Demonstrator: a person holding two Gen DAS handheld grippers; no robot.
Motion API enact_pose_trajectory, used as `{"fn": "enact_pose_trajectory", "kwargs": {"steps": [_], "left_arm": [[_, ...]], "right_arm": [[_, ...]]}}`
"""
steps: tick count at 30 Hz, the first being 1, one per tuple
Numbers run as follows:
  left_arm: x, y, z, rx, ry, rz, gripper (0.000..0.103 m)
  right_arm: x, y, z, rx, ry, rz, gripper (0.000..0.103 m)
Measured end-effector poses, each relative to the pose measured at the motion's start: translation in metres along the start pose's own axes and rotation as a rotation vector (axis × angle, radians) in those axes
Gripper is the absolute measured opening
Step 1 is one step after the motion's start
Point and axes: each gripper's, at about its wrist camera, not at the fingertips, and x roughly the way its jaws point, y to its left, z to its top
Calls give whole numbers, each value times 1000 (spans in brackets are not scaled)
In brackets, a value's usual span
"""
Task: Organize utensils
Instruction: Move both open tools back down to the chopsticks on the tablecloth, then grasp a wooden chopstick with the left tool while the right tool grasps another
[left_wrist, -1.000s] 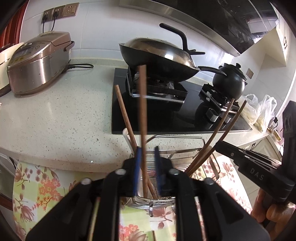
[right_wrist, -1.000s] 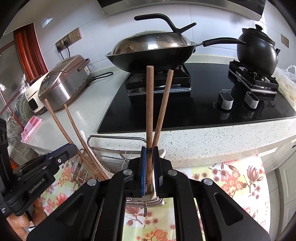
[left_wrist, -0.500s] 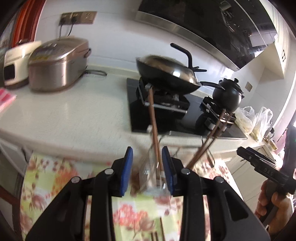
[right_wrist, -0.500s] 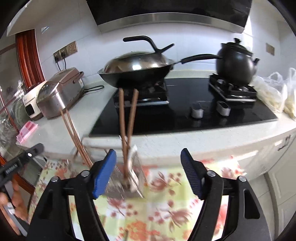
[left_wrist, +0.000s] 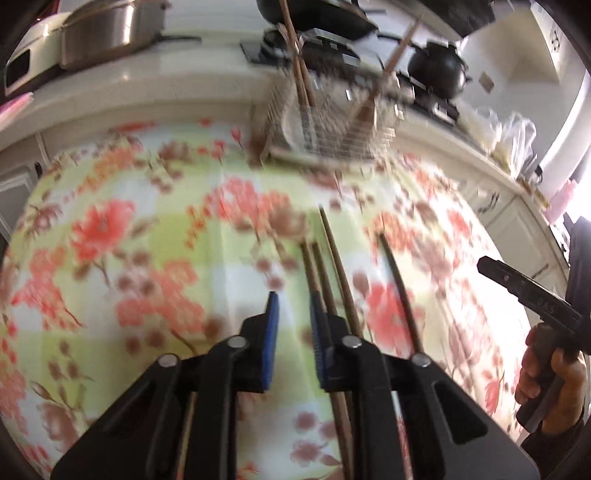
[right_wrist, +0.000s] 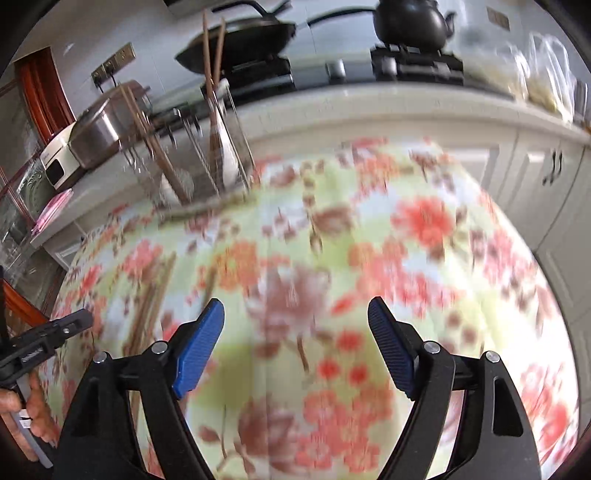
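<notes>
A wire utensil rack (left_wrist: 332, 125) stands at the far edge of the floral tablecloth (left_wrist: 147, 258) with several brown chopsticks (left_wrist: 299, 74) upright in it. It also shows in the right wrist view (right_wrist: 207, 162). Several loose chopsticks (left_wrist: 332, 258) lie flat on the cloth. My left gripper (left_wrist: 293, 306) is open and empty, just left of them. My right gripper (right_wrist: 295, 317) is wide open and empty above the cloth; it appears at the right in the left wrist view (left_wrist: 524, 291). The loose chopsticks show blurred at the left in the right wrist view (right_wrist: 151, 299).
Behind the table runs a counter (left_wrist: 147, 85) with a rice cooker (left_wrist: 107, 33), a black stove with a wok (right_wrist: 243, 40) and a black kettle (right_wrist: 410, 22). Plastic bags (left_wrist: 513, 136) sit at the counter's right end. White cabinets (right_wrist: 535, 177) stand below.
Both grippers let go of the chopsticks left standing in the rack, opened, and pulled back and tilted down over the cloth. The left gripper now hovers beside the loose chopsticks.
</notes>
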Motion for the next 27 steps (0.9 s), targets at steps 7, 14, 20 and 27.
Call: {"fn": "enact_pose_trajectory", "kwargs": {"steps": [7, 14, 20, 27], "left_arm": [[22, -13, -11, 29, 53, -4, 14], [34, -20, -11, 59, 75, 35, 12], [37, -29, -11, 117, 72, 89, 8], [30, -9, -12, 102, 60, 109, 8]], "right_arm": [[5, -2, -17, -9, 29, -6, 76], [9, 6, -18, -29, 39, 4, 76], [14, 23, -21, -58, 58, 16, 76], [26, 54, -27, -108, 88, 14, 76]]}}
